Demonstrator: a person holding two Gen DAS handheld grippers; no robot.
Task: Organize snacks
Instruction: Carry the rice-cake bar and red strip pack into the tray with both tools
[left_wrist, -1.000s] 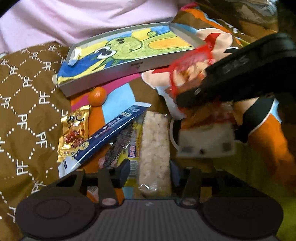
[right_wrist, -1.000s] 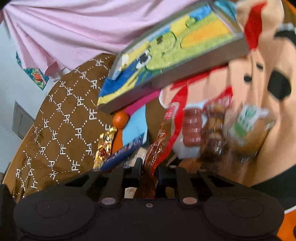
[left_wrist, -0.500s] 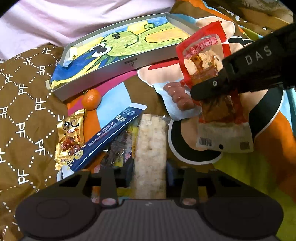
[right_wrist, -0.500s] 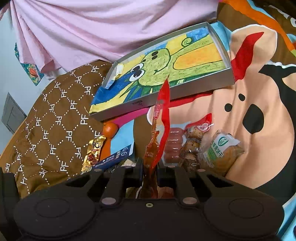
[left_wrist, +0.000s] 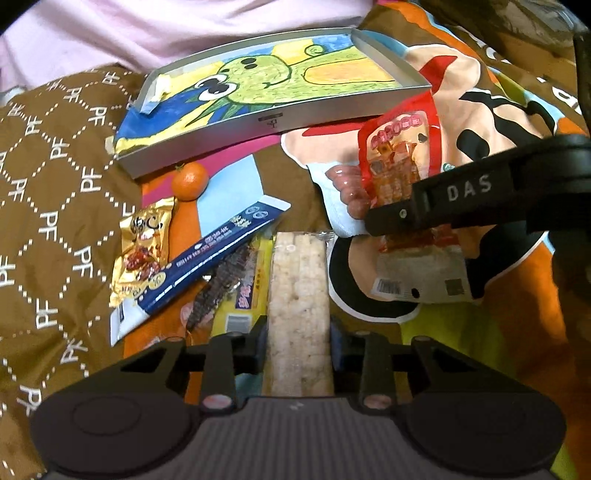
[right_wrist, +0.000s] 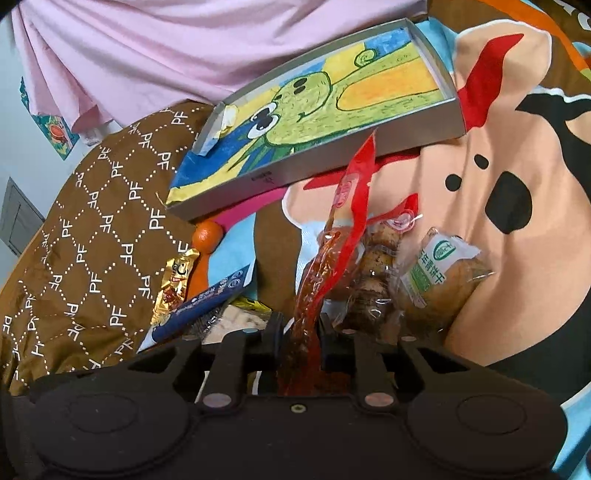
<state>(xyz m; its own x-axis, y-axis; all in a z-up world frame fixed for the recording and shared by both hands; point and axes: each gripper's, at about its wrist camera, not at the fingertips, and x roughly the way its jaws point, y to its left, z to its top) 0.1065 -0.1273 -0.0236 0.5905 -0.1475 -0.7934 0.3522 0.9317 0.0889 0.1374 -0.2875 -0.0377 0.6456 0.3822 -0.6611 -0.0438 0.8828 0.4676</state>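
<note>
left gripper (left_wrist: 297, 332) jaws clenched on knobbly rice-cracker bar (left_wrist: 298, 291); right gripper (right_wrist: 299, 328) jaws pinching glossy red pouch (right_wrist: 332, 251) edge-on.

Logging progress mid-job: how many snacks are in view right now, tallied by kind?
Packets held: 2 (rice bar in left gripper, red packet in right gripper)
Packets lying loose: 6 (sausages, gold packet, blue packet, yellow packet, brown-ball bag, green-label bag)
Tangerine: 1
Total: 9
</note>
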